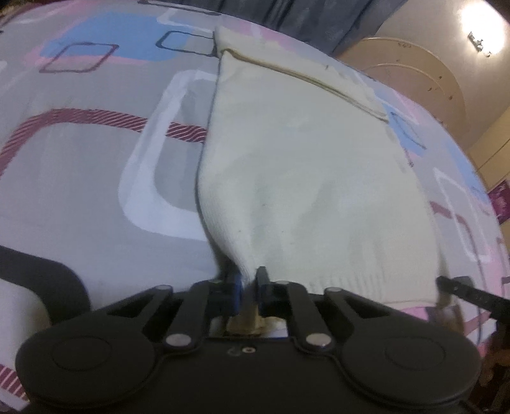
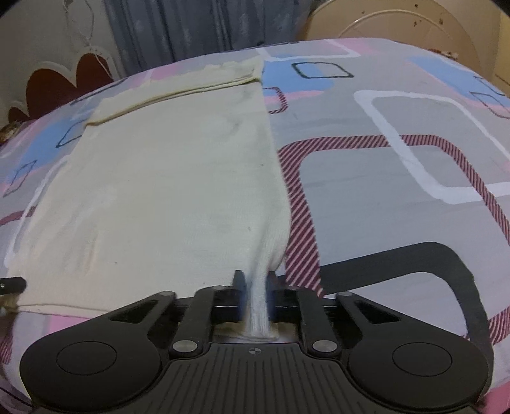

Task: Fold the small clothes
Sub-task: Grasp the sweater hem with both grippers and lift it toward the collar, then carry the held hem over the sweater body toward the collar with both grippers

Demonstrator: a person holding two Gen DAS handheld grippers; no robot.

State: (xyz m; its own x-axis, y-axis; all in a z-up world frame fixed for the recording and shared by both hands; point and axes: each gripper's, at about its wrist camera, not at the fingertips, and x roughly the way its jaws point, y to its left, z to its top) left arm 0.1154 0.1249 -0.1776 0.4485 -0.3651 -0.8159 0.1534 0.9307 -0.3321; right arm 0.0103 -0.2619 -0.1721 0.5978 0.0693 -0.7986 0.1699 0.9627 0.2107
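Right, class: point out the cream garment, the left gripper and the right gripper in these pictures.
cream garment (image 2: 165, 191): right wrist view, flat middle of the cloth.
left gripper (image 1: 248, 280): left wrist view, between fingertips pinching the near corner.
right gripper (image 2: 255, 281): right wrist view, between fingertips pinching the other near corner.

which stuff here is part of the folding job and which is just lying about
Part of the job:
- cream garment, spread flat
- left hand-held gripper, shut on its near corner
- right hand-held gripper, shut on the other near corner

Just there:
- patterned bedsheet under the garment
- grey curtain behind
- wall lamp
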